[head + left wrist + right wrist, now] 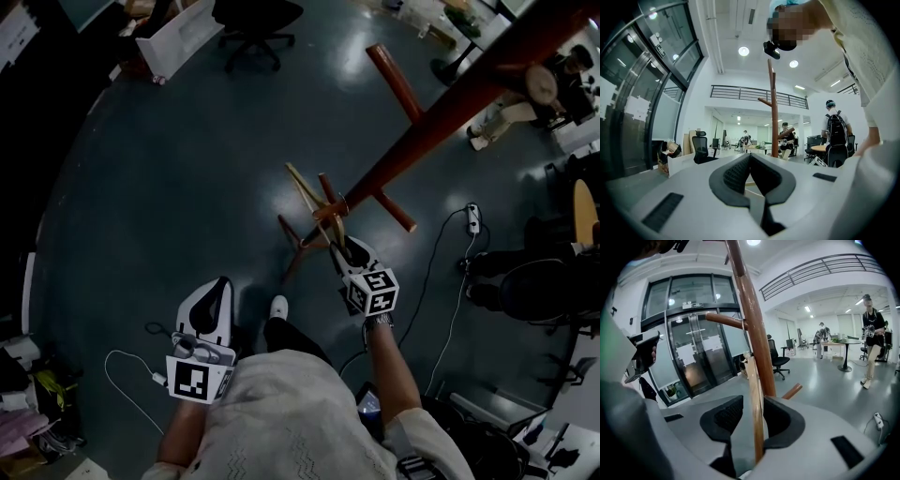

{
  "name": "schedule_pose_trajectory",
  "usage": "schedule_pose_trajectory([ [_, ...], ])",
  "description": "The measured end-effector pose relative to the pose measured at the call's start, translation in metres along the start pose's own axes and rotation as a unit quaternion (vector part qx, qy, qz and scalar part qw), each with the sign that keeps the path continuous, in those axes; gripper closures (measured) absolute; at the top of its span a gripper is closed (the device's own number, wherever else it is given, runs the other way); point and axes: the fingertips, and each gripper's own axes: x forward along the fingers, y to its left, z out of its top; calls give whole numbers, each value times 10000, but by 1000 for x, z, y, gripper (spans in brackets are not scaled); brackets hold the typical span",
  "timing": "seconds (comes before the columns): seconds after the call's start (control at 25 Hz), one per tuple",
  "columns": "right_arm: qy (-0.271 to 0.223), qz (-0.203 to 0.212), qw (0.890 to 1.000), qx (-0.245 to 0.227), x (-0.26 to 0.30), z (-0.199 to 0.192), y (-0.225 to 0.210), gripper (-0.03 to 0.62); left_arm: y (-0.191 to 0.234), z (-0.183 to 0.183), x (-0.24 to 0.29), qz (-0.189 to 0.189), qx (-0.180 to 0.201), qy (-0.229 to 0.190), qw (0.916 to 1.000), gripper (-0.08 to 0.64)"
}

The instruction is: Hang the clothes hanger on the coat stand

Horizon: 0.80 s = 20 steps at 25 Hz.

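Observation:
The coat stand's reddish-brown pole (441,122) slants across the head view, and its side pegs (394,211) reach toward me. A pale wooden hanger (309,199) sits close against the pole just beyond my right gripper (339,248). In the right gripper view the hanger's bar (754,399) runs between the jaws of my right gripper (749,416), lying near the right pad with a gap to the left pad, so it is open. Whether the hook is over a peg I cannot tell. My left gripper (217,286) is held level at the lower left, well apart from the stand (774,117), its tips (750,161) together on nothing.
A black office chair (253,23) and a white box (178,37) stand at the far side. A power strip with cable (472,218) lies right of the stand. The stand's legs (394,80) splay over the grey floor. People stand in the background (871,343), (836,136).

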Motion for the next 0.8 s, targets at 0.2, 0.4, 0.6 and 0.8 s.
schedule_pose_trajectory([
  [0.2, -71, -259, 9996, 59, -16, -2, 0, 466, -2, -1, -9, -24, -52, -59, 10000, 548],
  [0.4, -333, -858, 9952, 335, -44, -4, -7, 466, -11, -4, -15, -138, -69, -108, 9998, 548],
  [0.6, -835, -1431, 9862, 22, -84, 17, 23, 468, -13, -4, -18, -95, -99, -149, 9998, 548],
  [0.8, -1280, -767, 9885, -243, -98, 58, 94, 554, -13, 6, -17, -79, -108, -292, 9995, 548],
])
